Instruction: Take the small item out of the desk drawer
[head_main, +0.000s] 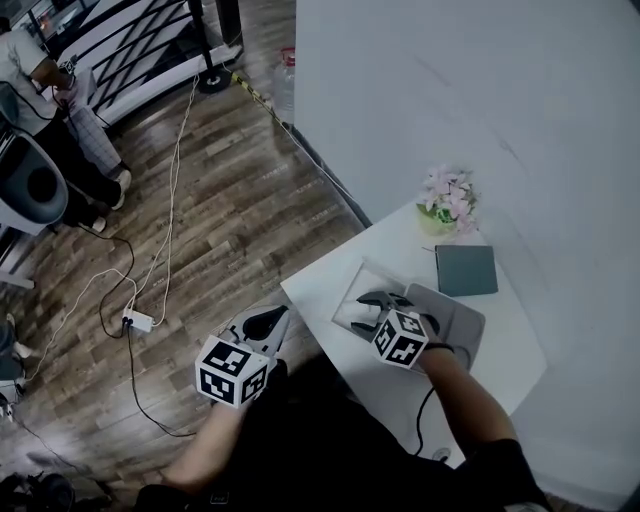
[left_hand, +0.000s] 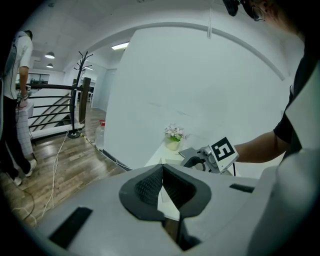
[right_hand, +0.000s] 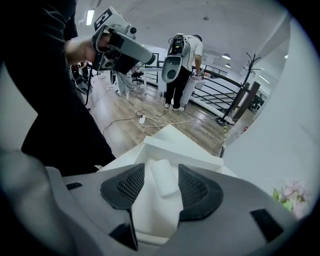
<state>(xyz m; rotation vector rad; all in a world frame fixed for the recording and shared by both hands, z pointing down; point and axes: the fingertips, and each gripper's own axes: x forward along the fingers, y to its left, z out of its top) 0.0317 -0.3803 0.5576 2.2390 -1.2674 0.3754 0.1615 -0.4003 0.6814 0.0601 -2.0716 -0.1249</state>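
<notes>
A small white block (right_hand: 164, 177) lies in the open white drawer (right_hand: 172, 144), whose far wall rises just beyond it. My right gripper (right_hand: 161, 167) points steeply down into the drawer, open, with the block between its pads and a gap beside it. In the head view this gripper (head_main: 365, 312) hangs over the drawer (head_main: 350, 285) on the white desk (head_main: 320, 280). My left gripper (head_main: 283, 312) hovers off the desk's left edge above the floor, its tips together and nothing in them. The left gripper view shows its jaws (left_hand: 162, 167) meeting, with the right gripper (left_hand: 197, 161) beyond.
A pot of pink flowers (head_main: 447, 200), a grey-green notebook (head_main: 466, 270) and a grey pad (head_main: 458, 322) sit on the desk by the white wall. Cables and a power strip (head_main: 138, 321) lie on the wooden floor. A person (head_main: 40, 90) stands far left by railings.
</notes>
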